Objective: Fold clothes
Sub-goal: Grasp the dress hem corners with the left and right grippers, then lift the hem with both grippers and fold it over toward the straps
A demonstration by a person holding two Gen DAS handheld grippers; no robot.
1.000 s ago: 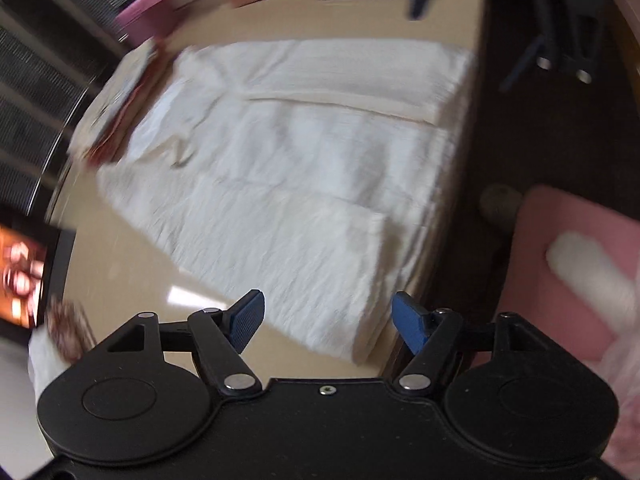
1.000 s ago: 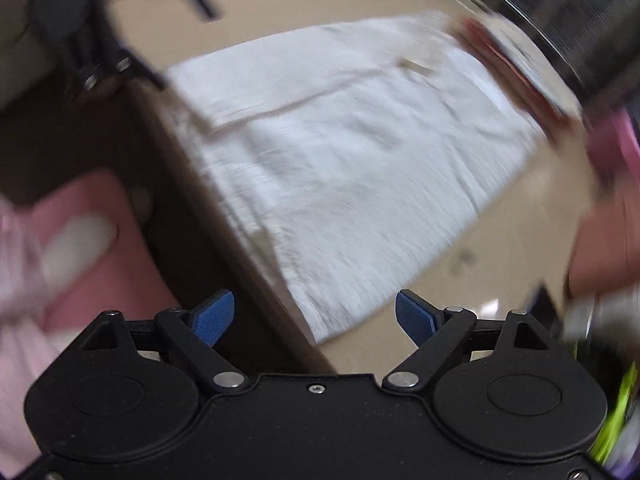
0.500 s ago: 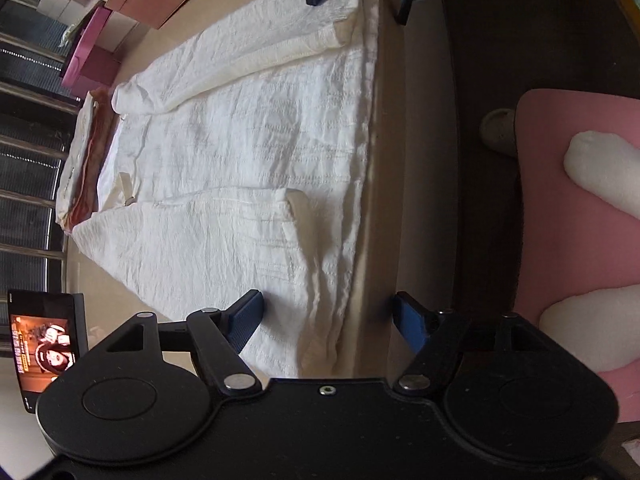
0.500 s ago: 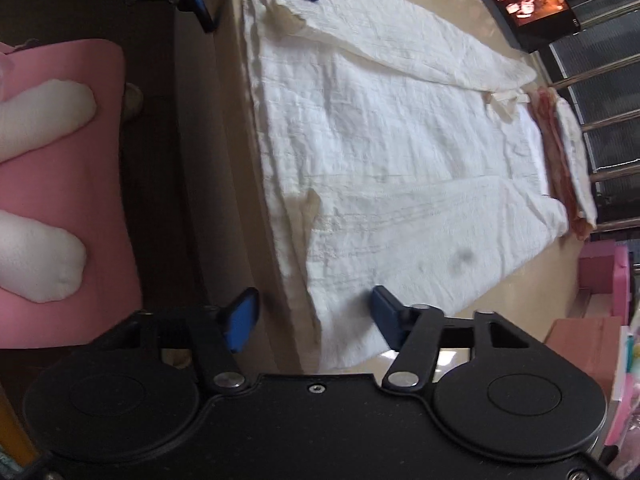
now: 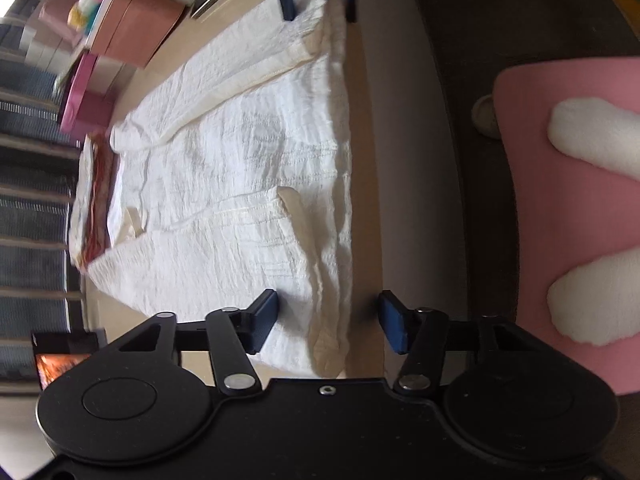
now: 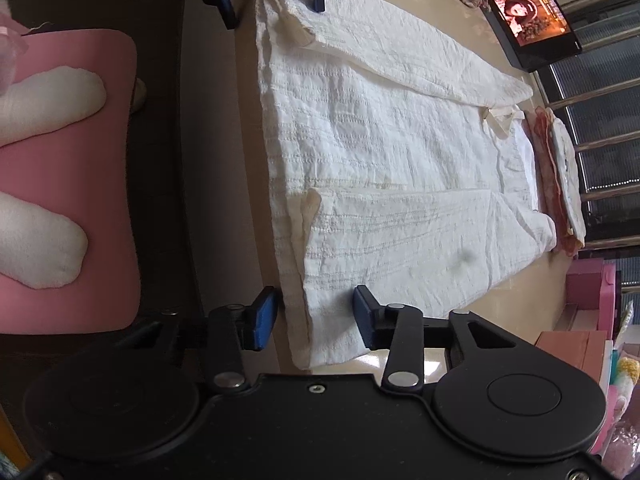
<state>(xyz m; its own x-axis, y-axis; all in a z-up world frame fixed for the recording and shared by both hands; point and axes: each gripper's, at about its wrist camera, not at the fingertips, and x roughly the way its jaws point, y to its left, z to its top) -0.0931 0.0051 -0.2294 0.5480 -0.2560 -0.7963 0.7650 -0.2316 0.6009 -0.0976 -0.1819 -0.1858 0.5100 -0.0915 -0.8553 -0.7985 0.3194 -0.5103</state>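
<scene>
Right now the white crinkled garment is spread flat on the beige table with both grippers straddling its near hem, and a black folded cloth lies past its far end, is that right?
Not quite. The folded cloth past the far end of the white crinkled garment is red and white, not black, as the right wrist view shows. The rest holds: the garment lies flat on the beige table, with the left gripper and right gripper straddling its hem.

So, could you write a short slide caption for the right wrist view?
Right gripper, jaws just closing, straddles the white garment's hem at the table edge.

Home: television (image 6: 532, 12), socked feet (image 6: 36, 236)
</scene>
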